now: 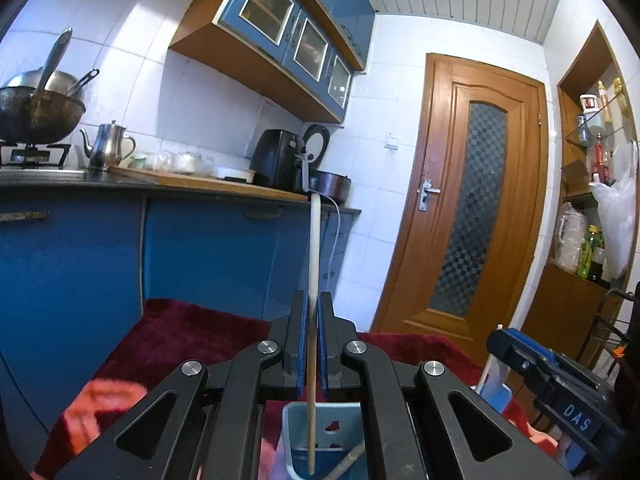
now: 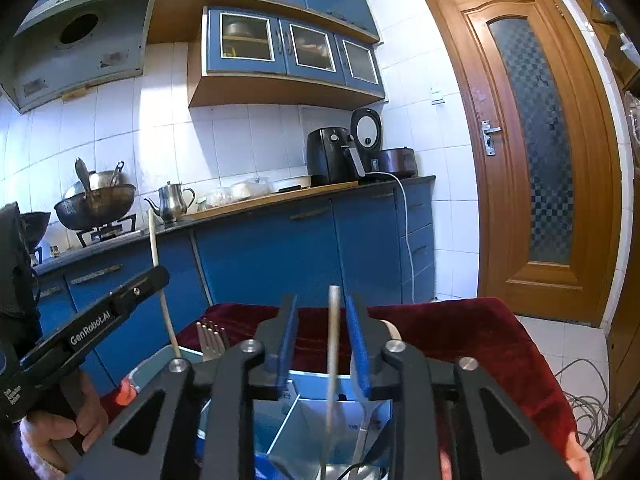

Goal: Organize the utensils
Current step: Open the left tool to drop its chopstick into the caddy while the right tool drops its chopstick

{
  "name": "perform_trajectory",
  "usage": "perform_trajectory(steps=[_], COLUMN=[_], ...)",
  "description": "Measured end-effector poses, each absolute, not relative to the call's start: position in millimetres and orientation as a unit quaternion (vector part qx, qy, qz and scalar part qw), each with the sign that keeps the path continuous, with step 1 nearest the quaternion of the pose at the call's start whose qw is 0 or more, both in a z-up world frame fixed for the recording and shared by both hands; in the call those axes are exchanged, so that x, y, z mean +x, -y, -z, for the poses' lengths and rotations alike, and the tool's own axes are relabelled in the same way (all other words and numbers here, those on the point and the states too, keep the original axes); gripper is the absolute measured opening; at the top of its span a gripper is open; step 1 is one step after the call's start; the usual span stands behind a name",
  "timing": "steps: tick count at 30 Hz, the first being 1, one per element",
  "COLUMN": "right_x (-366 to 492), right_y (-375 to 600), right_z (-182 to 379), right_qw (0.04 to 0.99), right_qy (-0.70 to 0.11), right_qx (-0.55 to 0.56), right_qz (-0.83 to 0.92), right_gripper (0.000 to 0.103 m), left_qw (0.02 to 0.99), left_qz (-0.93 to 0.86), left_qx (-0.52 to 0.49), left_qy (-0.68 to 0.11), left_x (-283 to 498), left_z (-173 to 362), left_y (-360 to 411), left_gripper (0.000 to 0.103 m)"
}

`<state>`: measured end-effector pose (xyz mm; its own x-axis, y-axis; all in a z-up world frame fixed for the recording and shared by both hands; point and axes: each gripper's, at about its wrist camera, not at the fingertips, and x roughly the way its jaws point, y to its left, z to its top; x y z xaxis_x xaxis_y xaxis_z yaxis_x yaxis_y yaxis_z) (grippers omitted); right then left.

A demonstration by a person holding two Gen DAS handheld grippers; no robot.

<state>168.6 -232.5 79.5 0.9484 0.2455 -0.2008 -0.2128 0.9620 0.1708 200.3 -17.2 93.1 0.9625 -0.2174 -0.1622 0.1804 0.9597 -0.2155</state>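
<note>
The left gripper (image 1: 313,340) pinches a pale wooden chopstick (image 1: 314,280) upright over the light-blue plastic utensil holder (image 1: 352,414); the right gripper (image 2: 322,344), fingers parted, straddles another chopstick (image 2: 333,344) untouched.

Upright fork (image 2: 212,340) and chopstick (image 2: 333,356) crowd the caddy (image 2: 280,408) (room above).

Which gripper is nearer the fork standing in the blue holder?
Left. The left gripper, shut on a chopstick, sits just beside the fork. The right gripper, open around another chopstick, is over the next compartment.
</note>
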Motion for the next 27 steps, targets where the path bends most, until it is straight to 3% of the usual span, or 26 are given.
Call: perform_trajectory(steps=[6,27], right_x=[153.5,73.9], right_y=[237.9,245.2], right_z=[-87.4,-113.2], right_qw=[0.985,0.979], right_qy=[-0.099,-0.129], right_qx=[0.087,0.117], right_qz=[-0.115,-0.107], right_gripper=[0.037,0.039], left_qw=[0.984,0.974], left_qz=[0.106,0.124], left_qx=[-0.101,-0.087], left_qy=[-0.099,-0.169], left_x=[189.2,119.4], left_z=[-94.8,-113.0], left_y=[13.2,-5.3], left_gripper=[0.012,0.013])
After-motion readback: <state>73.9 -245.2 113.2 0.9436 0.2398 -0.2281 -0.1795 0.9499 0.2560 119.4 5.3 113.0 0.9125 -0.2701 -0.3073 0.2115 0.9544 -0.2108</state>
